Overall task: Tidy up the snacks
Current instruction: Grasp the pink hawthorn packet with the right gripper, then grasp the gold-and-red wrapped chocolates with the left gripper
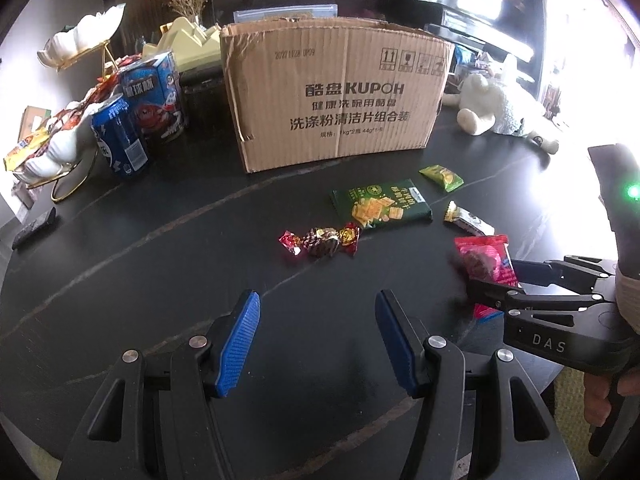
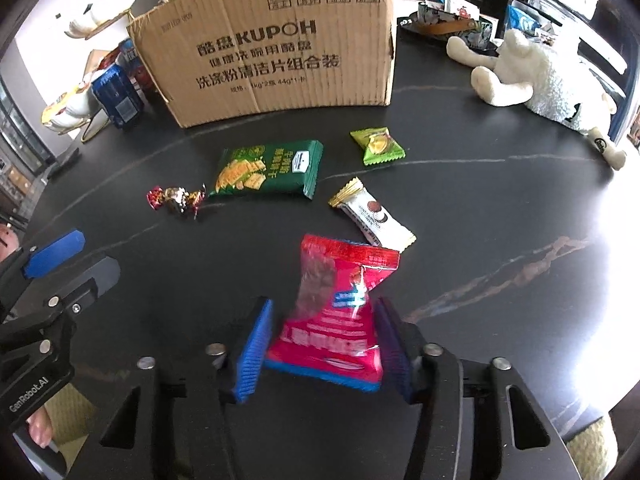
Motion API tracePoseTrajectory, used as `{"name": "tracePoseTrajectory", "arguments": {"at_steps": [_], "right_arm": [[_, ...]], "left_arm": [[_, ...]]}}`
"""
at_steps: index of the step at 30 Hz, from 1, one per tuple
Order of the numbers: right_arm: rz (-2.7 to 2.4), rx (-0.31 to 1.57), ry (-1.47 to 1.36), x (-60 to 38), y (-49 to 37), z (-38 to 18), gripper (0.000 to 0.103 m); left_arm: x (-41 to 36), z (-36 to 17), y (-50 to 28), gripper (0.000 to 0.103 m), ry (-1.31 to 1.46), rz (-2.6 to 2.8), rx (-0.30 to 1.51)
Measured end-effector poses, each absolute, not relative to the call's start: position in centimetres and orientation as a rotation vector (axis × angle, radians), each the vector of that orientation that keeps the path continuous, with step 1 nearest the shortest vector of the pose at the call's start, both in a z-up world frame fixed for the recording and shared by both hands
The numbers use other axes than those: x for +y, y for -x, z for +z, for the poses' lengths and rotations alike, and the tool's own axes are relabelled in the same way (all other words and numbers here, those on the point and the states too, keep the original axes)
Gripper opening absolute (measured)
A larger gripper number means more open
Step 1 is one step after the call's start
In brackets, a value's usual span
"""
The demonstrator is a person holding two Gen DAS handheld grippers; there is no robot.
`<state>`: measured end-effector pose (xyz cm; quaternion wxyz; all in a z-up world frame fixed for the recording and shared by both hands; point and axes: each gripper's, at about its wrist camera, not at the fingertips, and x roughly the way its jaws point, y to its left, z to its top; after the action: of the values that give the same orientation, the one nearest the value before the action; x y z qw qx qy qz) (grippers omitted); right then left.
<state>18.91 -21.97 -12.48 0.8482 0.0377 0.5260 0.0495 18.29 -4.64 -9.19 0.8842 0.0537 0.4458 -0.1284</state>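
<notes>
My right gripper (image 2: pixel 324 304) is shut on a red snack packet (image 2: pixel 332 320), which buckles between the blue pads just above the dark table (image 2: pixel 480 208); the left wrist view shows that packet (image 1: pixel 484 260) in the same gripper (image 1: pixel 492 280). My left gripper (image 1: pixel 317 296) stands open with nothing between its fingers, a little short of a twisted foil candy (image 1: pixel 320 240). Loose on the table lie a green cracker pack (image 1: pixel 380 206), a small light-green packet (image 1: pixel 441 177) and a white wrapped bar (image 1: pixel 468 220). An open cardboard box (image 1: pixel 340 92) stands behind them.
Left of the box stand a blue can (image 1: pixel 120 136) and a blue carton (image 1: pixel 156 92), beside white shell dishes on gold stands (image 1: pixel 52 152) that hold packets. A plush sheep (image 1: pixel 496 108) lies at the right. A black remote (image 1: pixel 34 228) rests near the left edge.
</notes>
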Motion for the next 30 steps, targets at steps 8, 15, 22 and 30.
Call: {"name": "tracePoseTrajectory", "arguments": {"at_steps": [8,15,22,30], "right_arm": [[0.122,1.058,-0.085,-21.2,-18.6,-11.6,0.043],[0.152,0.965,-0.114,-20.1,-19.4,-9.4,0.043],[0.19,0.926,-0.125,-19.3,-21.2,-9.0,0.043],[0.203,0.861,-0.048,-18.7,-24.5,-7.7,0.043]], "left_arm": [[-4.2,-9.4,-18.7,0.059,-0.1,-0.282,0.927],[-3.5,-9.3,-20.1,0.059,-0.048,-0.3,0.918],[-3.6,-9.5,-22.3,0.059,-0.037,-0.297,0.906],[-4.2,-9.9,-25.3,0.059,-0.069,-0.27,0.925]]}}
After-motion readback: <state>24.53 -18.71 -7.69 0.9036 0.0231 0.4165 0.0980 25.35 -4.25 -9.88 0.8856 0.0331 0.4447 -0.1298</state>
